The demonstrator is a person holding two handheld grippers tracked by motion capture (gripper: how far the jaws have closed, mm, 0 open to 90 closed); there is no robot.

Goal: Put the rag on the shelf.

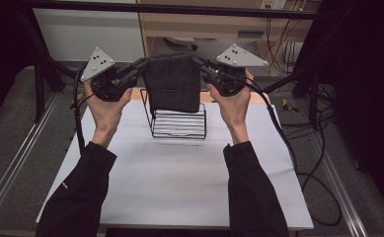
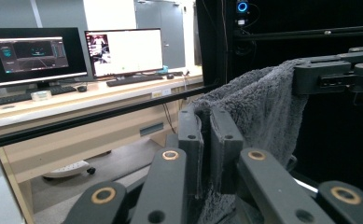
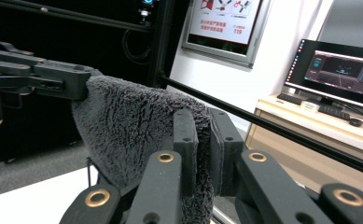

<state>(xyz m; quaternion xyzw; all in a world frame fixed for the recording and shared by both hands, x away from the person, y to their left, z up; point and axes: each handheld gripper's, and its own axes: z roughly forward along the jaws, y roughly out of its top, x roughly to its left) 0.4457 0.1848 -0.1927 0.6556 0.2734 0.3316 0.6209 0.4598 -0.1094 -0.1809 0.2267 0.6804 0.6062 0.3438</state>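
A person sits at a white table (image 1: 179, 173), forearms in black sleeves reaching forward from the near edge. Each hand holds a black two-jaw gripper, raised above the table's far half.

Between the two grippers hangs a dark grey fleecy towel (image 1: 172, 84). It is held up in the air by its two upper corners, so that its top edge runs roughly level from one gripper to the other and the rest drapes straight down.

The left gripper (image 1: 139, 65) has its jaws pressed together on the towel's upper left corner. In the left gripper view the fuzzy cloth is pinched between the two jaws, and the towel stretches away to the other gripper farther off.

The right gripper (image 1: 199, 64) likewise pinches the upper right corner, its jaws closed tight on the cloth. The right gripper view shows the fleece squeezed between the jaws and trailing below them.

Directly beneath the towel stands a black wire rack (image 1: 179, 122) on the table, near its far edge. The towel's lower edge hangs in front of the rack's upper part as seen from above; whether cloth and wire touch cannot be told.

Grey three-cornered plates sit on top of both grippers, and black cables trail from them down past the table's sides.

Beyond the table is a pale wooden desk (image 2: 53, 105) carrying two lit monitors (image 2: 123, 51) and keyboards.
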